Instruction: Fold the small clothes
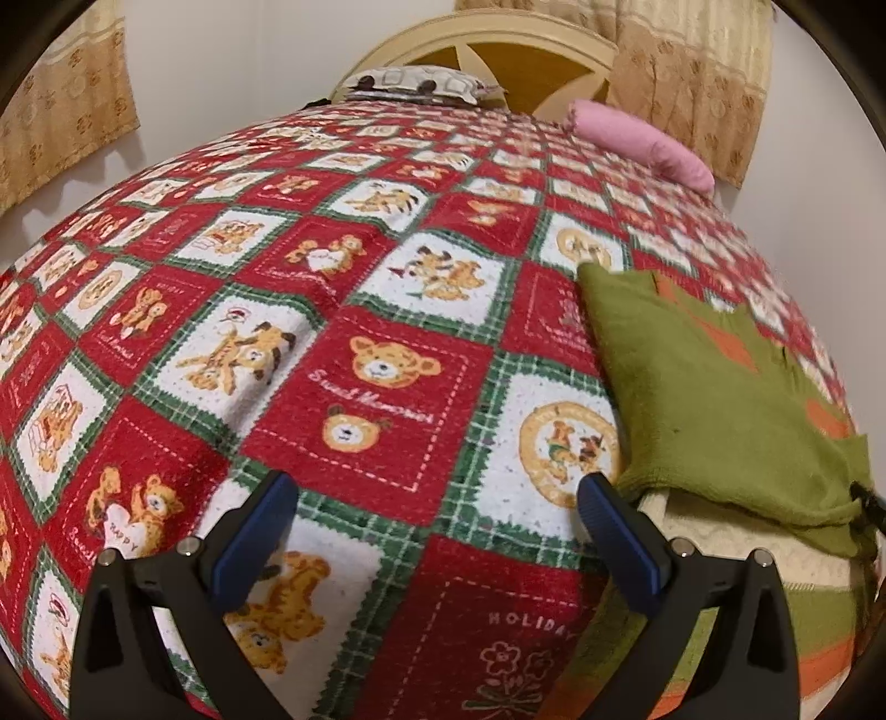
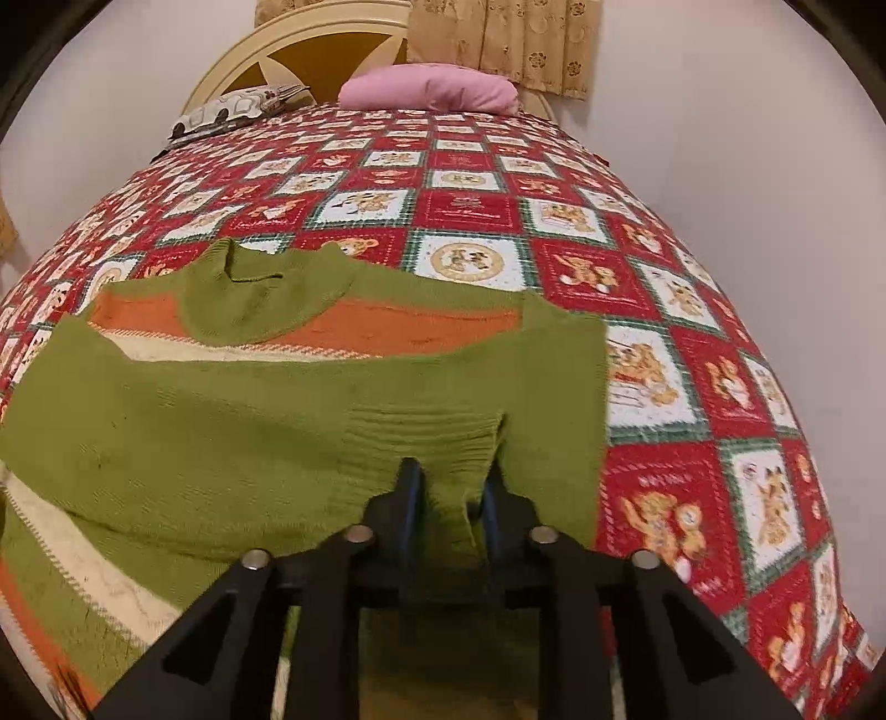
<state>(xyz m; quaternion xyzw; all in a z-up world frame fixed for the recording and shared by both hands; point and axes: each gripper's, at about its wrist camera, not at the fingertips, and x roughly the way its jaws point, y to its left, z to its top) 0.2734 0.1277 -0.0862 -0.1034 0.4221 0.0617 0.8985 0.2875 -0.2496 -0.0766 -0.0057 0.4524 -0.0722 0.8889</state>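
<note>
Closest to me in the right wrist view, my right gripper (image 2: 449, 498) has its jaws pinched down on the ribbed cuff (image 2: 426, 437) of a green sleeve, the knit bunched between the two blue pads. That sleeve (image 2: 310, 421) lies folded across the body of the small sweater (image 2: 310, 327), which is spread flat on the bed, collar pointing away from me. Under the sleeve I see the sweater's orange and cream stripes, and the green collar (image 2: 260, 299) sits rounded at the far edge of the garment.

In the left wrist view, my left gripper (image 1: 437, 520) hangs over the blanket with its jaws spread wide and nothing between them. Its right blue pad (image 1: 614, 537) is just beside the near edge of the sweater (image 1: 714, 387), which fills the right side of that view; I cannot tell whether the pad touches the knit.

The sweater lies on a red, white and green checked blanket (image 1: 382, 376) printed with teddy bears, which covers the whole bed. Farther up, a pink pillow (image 2: 429, 88) rests at the head of the bed, with a patterned pillow (image 2: 232, 111) to its left. Behind them stands a cream headboard (image 2: 310, 39) with a star-shaped cutout, and tan patterned curtains (image 2: 509, 44) hang against the white wall.
</note>
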